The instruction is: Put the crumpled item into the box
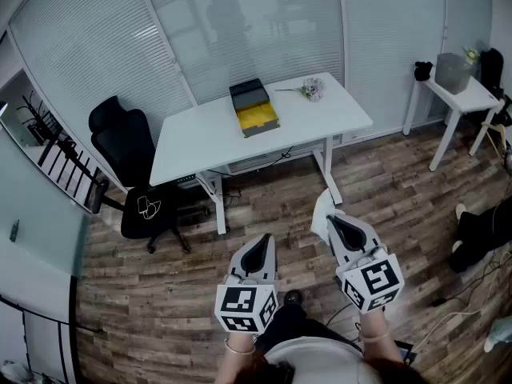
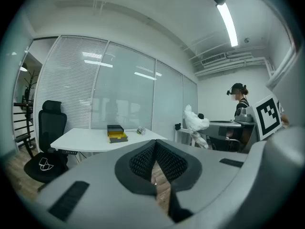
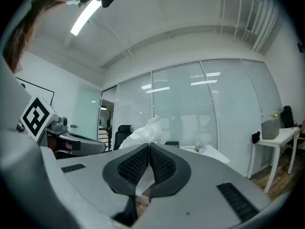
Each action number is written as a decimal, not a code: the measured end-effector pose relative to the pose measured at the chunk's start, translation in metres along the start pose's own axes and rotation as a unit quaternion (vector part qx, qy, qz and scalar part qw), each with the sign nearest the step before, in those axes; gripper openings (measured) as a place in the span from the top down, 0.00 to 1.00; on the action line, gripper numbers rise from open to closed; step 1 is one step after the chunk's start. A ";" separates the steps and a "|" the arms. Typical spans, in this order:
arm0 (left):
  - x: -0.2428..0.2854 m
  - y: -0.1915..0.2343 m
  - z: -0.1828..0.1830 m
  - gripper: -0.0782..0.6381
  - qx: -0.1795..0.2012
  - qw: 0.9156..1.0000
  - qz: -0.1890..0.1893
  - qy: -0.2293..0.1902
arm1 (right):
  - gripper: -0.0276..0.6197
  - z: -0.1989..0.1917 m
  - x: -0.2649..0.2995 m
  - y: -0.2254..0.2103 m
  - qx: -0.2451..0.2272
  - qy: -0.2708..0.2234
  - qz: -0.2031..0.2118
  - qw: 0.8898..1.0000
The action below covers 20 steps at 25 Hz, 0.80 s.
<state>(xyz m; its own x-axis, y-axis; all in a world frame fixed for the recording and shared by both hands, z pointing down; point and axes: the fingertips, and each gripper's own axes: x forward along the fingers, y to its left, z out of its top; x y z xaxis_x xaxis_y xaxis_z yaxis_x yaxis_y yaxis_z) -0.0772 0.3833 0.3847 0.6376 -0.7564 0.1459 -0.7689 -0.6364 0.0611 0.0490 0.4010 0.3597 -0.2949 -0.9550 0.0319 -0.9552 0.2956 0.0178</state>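
My right gripper (image 1: 332, 221): jaws closed on the white crumpled plastic item (image 1: 322, 210), which mostly bulges past the tips. It may slip before reaching the black, yellow-lined box (image 1: 254, 108) on the white bench (image 1: 200, 138), well apart. My left gripper (image 1: 264, 242): jaws together, empty.

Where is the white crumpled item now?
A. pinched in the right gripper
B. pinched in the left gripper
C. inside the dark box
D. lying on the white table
A: the right gripper is shut on the white crumpled item, which sticks out above its jaws.
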 end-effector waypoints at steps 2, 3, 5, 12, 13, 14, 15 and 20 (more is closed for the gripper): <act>0.002 0.000 -0.001 0.87 -0.001 1.000 -0.001 0.001 | 0.91 0.000 0.002 -0.001 -0.003 0.001 0.003 1.000; 0.004 0.000 -0.001 0.87 -0.002 1.000 -0.001 0.001 | 0.91 0.000 0.003 -0.002 -0.003 0.001 0.004 1.000; 0.009 0.001 -0.001 0.87 -0.003 1.000 -0.001 0.002 | 0.91 0.000 0.006 -0.006 -0.001 -0.003 0.001 1.000; 0.031 0.012 -0.002 0.87 -0.011 1.000 0.002 0.003 | 0.91 -0.002 0.027 -0.016 -0.008 -0.004 -0.001 1.000; 0.034 0.015 -0.003 0.87 -0.012 1.000 0.003 0.003 | 0.91 -0.002 0.031 -0.017 -0.008 -0.004 0.000 1.000; 0.038 0.018 -0.003 0.87 -0.014 1.000 0.003 0.003 | 0.91 -0.002 0.035 -0.018 -0.009 -0.004 0.000 1.000; 0.041 0.021 -0.003 0.87 -0.015 1.000 0.003 0.003 | 0.91 -0.002 0.039 -0.019 -0.009 -0.004 0.001 1.000; 0.063 0.037 -0.003 0.87 -0.017 1.000 0.000 0.006 | 0.91 -0.004 0.065 -0.027 -0.007 0.001 0.002 1.000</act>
<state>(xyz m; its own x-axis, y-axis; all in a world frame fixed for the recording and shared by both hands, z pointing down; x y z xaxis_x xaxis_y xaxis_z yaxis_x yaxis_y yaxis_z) -0.0653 0.3126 0.3996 0.6377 -0.7541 0.1573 -0.7698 -0.6313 0.0943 0.0560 0.3312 0.3651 -0.2991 -0.9536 0.0336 -0.9534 0.3001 0.0313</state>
